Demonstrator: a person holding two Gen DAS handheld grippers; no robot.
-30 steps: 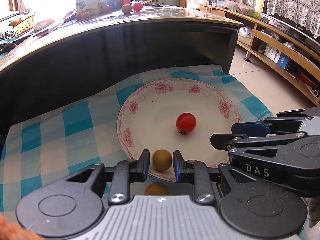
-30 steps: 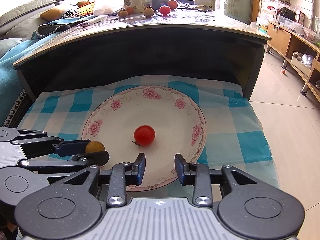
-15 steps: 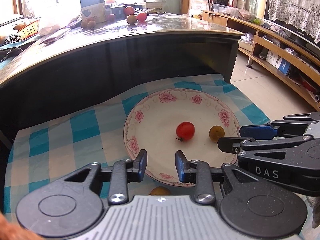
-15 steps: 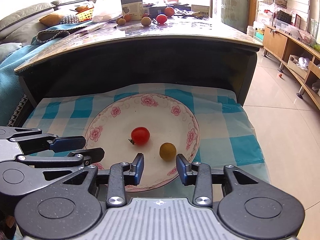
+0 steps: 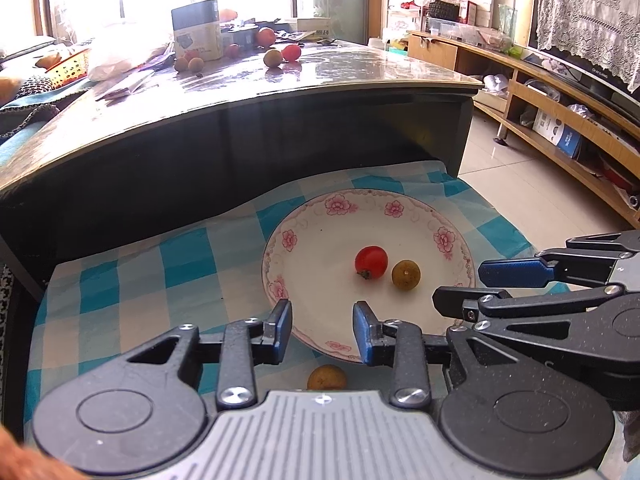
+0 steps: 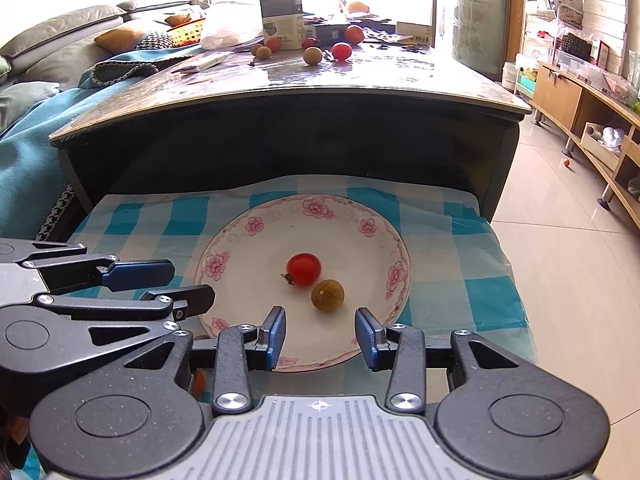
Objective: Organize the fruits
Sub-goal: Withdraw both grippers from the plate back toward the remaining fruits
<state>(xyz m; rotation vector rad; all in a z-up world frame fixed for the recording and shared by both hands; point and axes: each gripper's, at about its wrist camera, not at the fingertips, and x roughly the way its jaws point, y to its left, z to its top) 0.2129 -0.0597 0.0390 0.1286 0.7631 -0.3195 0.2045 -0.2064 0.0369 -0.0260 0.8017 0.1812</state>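
A white plate with pink flowers (image 5: 280, 240) (image 6: 224, 248) lies on a blue checked cloth (image 5: 140, 280). In it a red cherry tomato (image 5: 371, 261) (image 6: 304, 269) and a brown longan (image 5: 405, 275) (image 6: 327, 295) rest side by side. My left gripper (image 5: 322, 328) (image 6: 192, 285) hovers over the plate's near left rim, jaws opening, nothing between them. My right gripper (image 5: 460, 285) (image 6: 321, 330) hangs above the near rim just short of the longan, jaws also opening and empty. A second longan (image 5: 327, 377) lies on the cloth under the left gripper.
Behind the cloth rises a dark coffee table (image 5: 360, 80) whose glossy top holds several fruits (image 5: 273, 57), a box (image 5: 197, 30) and papers. A wooden shelf unit (image 5: 560, 128) lines the right wall beyond tiled floor. A sofa (image 6: 60, 40) stands at the left.
The longan that sat between my left fingers has rolled right across the plate and settled beside the tomato. Both grippers have lifted away from the plate and their jaws have widened.
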